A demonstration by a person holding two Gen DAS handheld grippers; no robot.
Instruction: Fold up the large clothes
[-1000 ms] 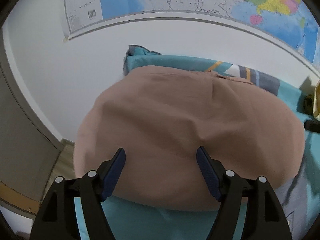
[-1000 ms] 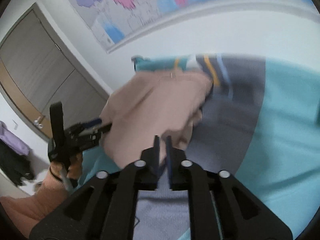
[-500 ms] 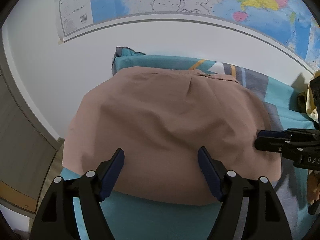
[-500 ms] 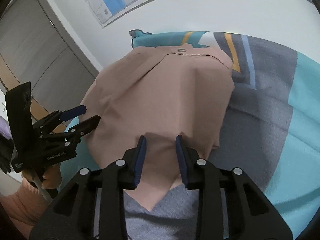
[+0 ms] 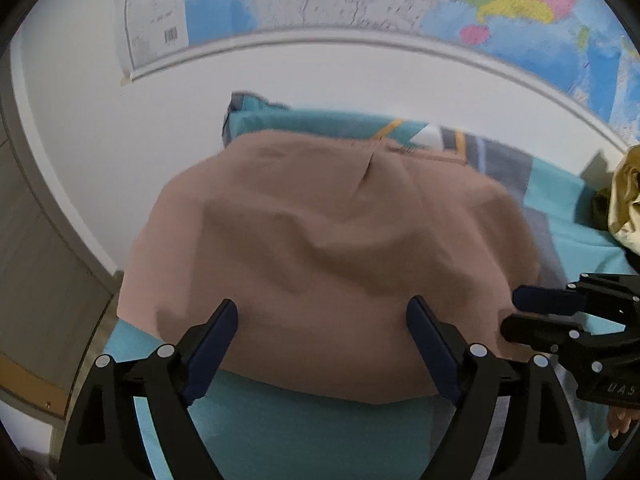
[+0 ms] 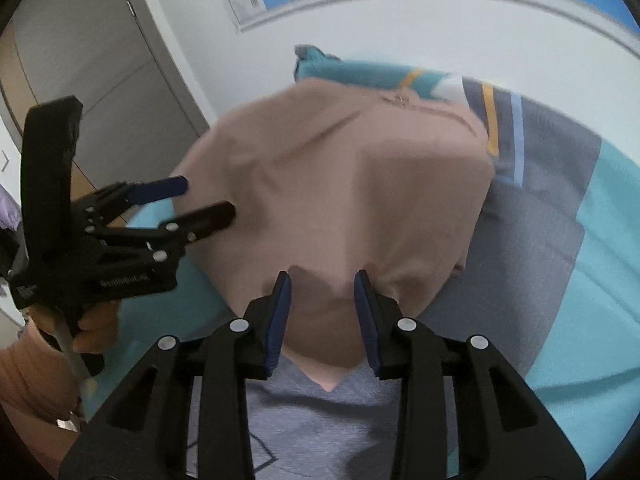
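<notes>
A tan garment [image 5: 340, 240] lies folded on the bed, its buttoned band at the far edge. My left gripper [image 5: 322, 314] hovers over the garment's near edge, jaws opening wide, with nothing pinched between them. In the right wrist view the garment [image 6: 340, 184] tapers to a near corner. My right gripper [image 6: 322, 280] stands just above that corner, jaws opening, pads clear of the cloth. Each gripper shows in the other's view: the left gripper [image 6: 200, 200] at the garment's left edge, the right gripper [image 5: 516, 314] at its right edge.
The bed cover [image 5: 280, 420] is teal with grey and striped panels [image 6: 540, 260]. A white wall with a map [image 5: 440, 8] runs behind the bed. Grey cupboard doors [image 6: 100, 60] stand at the left. A yellowish bundle [image 5: 624, 208] lies at the right. A hand [image 6: 92, 328] holds the left gripper.
My right gripper went from shut on the garment's corner to open and let the cloth go. The left jaws widened. The garment settled flatter on the bed.
</notes>
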